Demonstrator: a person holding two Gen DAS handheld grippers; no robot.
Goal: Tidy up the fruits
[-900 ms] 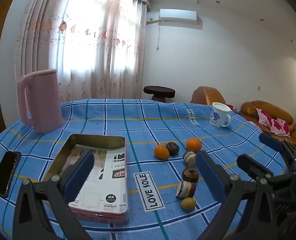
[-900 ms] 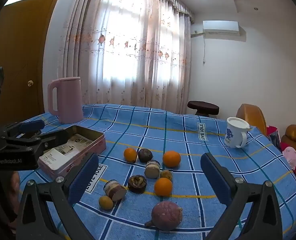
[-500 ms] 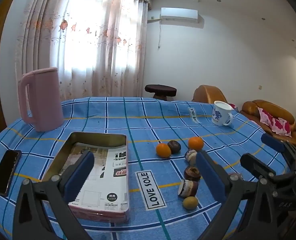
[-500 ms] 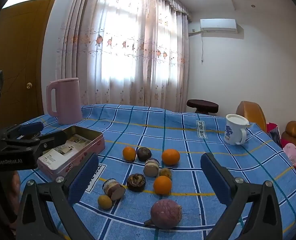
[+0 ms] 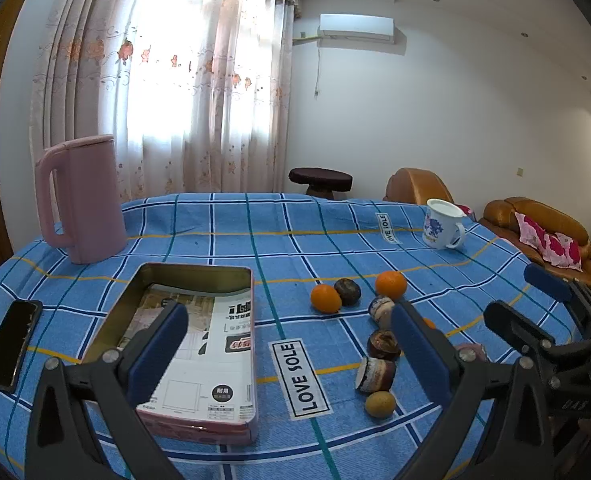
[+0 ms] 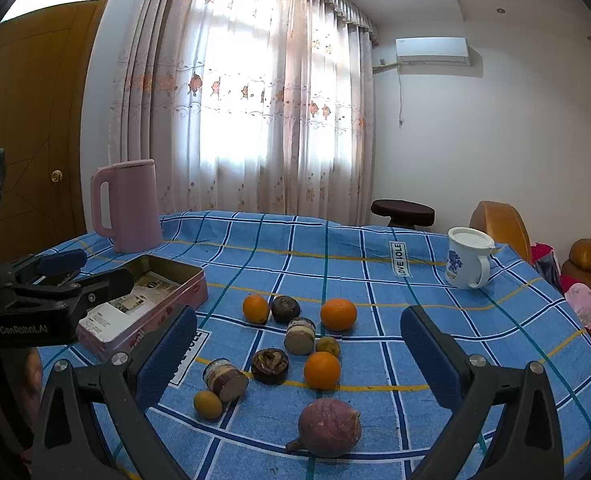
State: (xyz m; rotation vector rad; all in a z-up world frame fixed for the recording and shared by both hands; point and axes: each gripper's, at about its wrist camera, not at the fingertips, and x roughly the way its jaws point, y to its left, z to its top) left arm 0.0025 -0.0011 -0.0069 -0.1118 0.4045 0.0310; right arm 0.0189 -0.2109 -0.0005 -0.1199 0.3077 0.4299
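Both cameras have tilted a little lower since the earlier frames, so the desk [image 5: 375, 248] fills slightly more of each view; nothing on it has changed place. The left gripper [image 5: 287, 344] and the right gripper [image 6: 299, 348] both have their fingers wide apart, with nothing between them.

The fruits lie loose in a small group on the cloth: three oranges [image 6: 338, 314], some dark round fruits [image 6: 285, 309], cut pieces [image 6: 300, 335], a small yellow-green fruit [image 6: 207, 404] and a big purple fruit [image 6: 329, 427] nearest to the right gripper. The open metal tin [image 5: 199, 280] stands to their left, just under the left gripper. I think it is put there to receive the fruits, and the open fingers are ready for a first pick.

A blue checked cloth [image 6: 335, 240] covers the desk. On it stand also a pink kettle [image 5: 81, 200], a white mug [image 5: 441, 226] and a phone [image 5: 11, 344]. Behind are bright curtains [image 6: 255, 100], an air conditioner [image 5: 355, 28] and a brown sofa [image 5: 535, 224].
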